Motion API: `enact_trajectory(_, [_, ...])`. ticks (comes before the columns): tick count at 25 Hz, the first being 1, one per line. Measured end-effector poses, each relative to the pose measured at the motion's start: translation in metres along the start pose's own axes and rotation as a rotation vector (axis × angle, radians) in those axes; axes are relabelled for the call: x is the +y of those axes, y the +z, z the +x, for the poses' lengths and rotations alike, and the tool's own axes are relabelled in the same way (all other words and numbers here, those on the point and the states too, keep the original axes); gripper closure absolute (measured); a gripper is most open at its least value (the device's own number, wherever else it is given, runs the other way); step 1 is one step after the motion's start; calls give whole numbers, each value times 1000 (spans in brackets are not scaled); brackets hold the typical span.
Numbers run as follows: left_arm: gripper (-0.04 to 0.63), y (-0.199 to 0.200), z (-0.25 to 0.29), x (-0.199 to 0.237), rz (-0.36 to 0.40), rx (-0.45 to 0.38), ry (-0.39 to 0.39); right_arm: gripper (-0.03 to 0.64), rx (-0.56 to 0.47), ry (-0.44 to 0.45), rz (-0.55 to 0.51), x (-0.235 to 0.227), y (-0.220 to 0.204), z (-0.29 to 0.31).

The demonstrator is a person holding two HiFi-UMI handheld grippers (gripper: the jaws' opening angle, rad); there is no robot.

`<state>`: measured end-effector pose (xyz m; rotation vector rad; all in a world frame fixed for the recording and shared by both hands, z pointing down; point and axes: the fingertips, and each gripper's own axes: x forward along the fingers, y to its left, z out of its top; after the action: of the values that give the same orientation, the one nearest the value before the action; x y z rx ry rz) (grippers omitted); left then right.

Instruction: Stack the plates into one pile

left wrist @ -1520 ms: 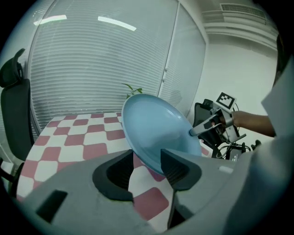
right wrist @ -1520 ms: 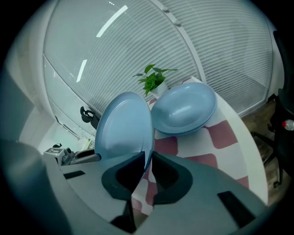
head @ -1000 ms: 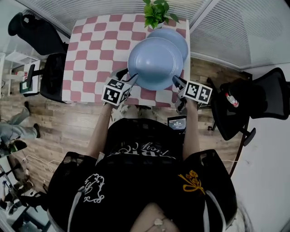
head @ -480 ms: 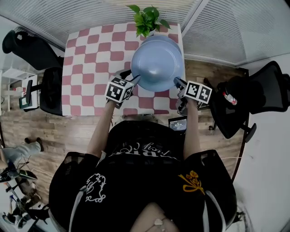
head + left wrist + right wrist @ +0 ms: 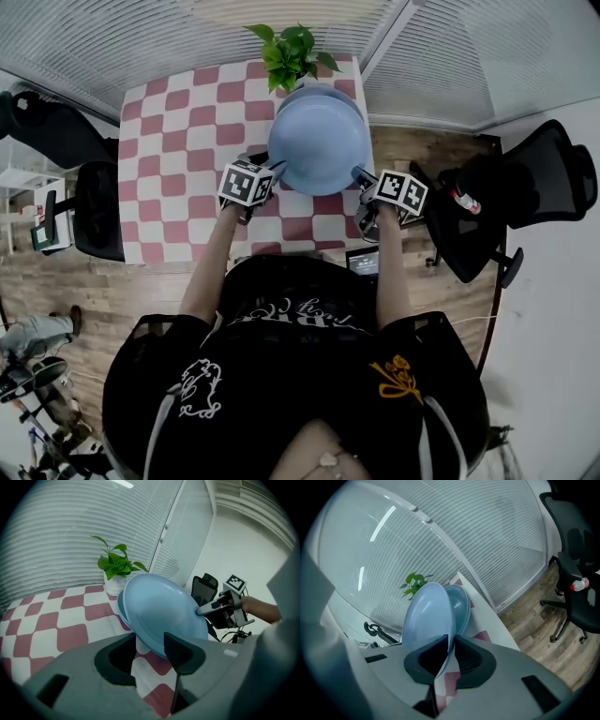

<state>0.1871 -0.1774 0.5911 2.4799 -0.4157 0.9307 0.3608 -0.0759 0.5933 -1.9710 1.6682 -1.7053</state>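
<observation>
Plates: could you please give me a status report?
Left gripper and right gripper shut on upper plate, opposite rims. Tilted over lower plate, not set down. Potted plant close behind.

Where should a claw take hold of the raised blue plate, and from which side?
On its thin rim, from the side, jaws edge-on: the raised blue plate is wide and shallow, so only the rim fits. The right claw pinches it so.

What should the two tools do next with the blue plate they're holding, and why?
Probably lower it gently. The left tool and right tool each pinch the rim of the held plate, which hangs tilted over the other plate on the table. They look nearly lined up, so setting it down flat should make the pile.
</observation>
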Motion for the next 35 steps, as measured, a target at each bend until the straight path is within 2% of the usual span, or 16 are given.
enact_trajectory(12, [399, 16, 18, 20, -162, -59, -52, 569, -14, -19, 153, -6, 7, 17])
enact_trajectory(20, [398, 39, -18, 34, -262, -222, -53, 568, -66, -47, 215, -13, 18, 22])
enact_trajectory(22, [399, 37, -27, 34, -274, -234, -67, 568, -94, -66, 211, -16, 25, 21])
enact_trajectory(24, [399, 29, -34, 34, -244, -209, -62, 568, -121, -87, 185, -19, 31, 23])
enact_trajectory(29, [399, 10, -45, 30, -59, -124, 9, 568, -148, -147, 26, -17, 37, 27])
enact_trajectory(31, [399, 10, -50, 25, -39, -132, 6, 564, -166, -173, -27, -15, 39, 26])
enact_trajectory(33, [399, 11, -55, 18, -44, -153, 0, 485, -163, -179, -55, -12, 39, 24])
enact_trajectory(35, [399, 14, -59, 11, -41, -175, -1, 469, -150, -162, -90, -5, 38, 21])
